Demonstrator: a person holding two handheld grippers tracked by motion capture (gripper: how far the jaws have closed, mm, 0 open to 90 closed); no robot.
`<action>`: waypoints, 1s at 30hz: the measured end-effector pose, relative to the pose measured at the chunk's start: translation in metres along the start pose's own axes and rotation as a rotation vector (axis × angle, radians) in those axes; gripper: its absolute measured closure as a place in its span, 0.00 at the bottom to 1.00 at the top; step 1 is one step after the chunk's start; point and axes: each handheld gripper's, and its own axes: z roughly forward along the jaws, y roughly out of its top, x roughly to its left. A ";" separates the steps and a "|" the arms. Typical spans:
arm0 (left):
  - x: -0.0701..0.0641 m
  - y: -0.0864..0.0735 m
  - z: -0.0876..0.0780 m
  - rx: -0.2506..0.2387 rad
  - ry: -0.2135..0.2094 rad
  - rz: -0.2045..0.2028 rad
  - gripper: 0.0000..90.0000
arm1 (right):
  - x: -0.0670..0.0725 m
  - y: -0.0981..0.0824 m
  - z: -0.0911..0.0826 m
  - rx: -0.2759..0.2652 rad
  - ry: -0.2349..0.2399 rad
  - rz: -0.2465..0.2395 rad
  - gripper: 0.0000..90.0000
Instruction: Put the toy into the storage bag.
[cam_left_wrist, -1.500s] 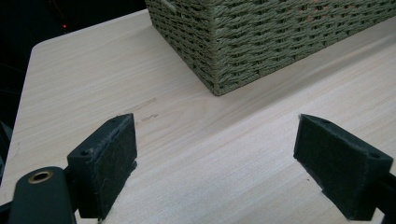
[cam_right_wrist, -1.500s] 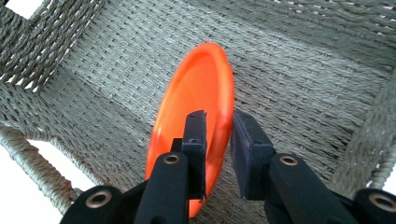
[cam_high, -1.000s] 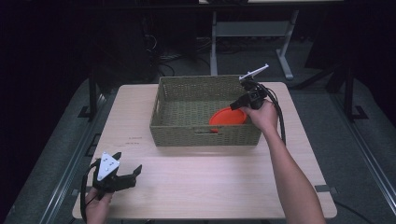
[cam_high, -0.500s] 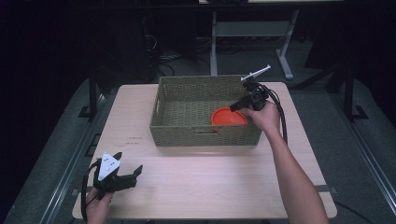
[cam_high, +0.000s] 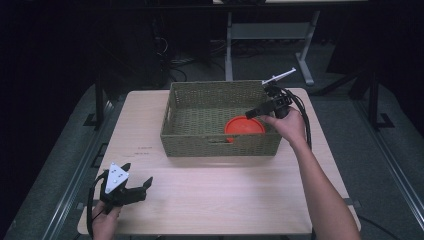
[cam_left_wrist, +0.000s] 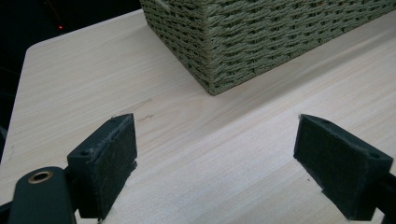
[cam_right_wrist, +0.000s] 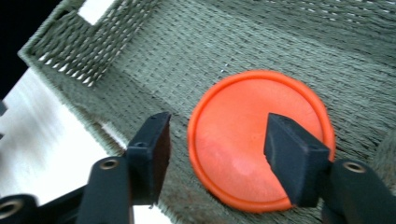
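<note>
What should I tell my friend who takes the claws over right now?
Right claw: open, above the basket, its jaws have just been opening; nothing is pinched between them.
Left claw: open, holding nothing, low over the near left corner of the table.
Orange disc: lying flat on the floor of the woven basket, near its front right corner.
Done: the disc appears to be in the basket and let go.
Left: probably just lift the right claw out of the basket.
</note>
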 end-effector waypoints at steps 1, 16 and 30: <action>0.000 0.000 0.000 -0.001 0.000 -0.002 0.14 | 0.001 -0.001 -0.002 -0.004 0.007 0.002 0.42; -0.001 0.000 0.000 -0.002 -0.003 0.003 0.14 | 0.009 -0.025 -0.028 -0.068 0.088 -0.039 0.35; -0.001 0.000 -0.001 -0.001 -0.001 0.008 0.14 | 0.014 -0.050 -0.049 -0.085 0.111 -0.060 0.32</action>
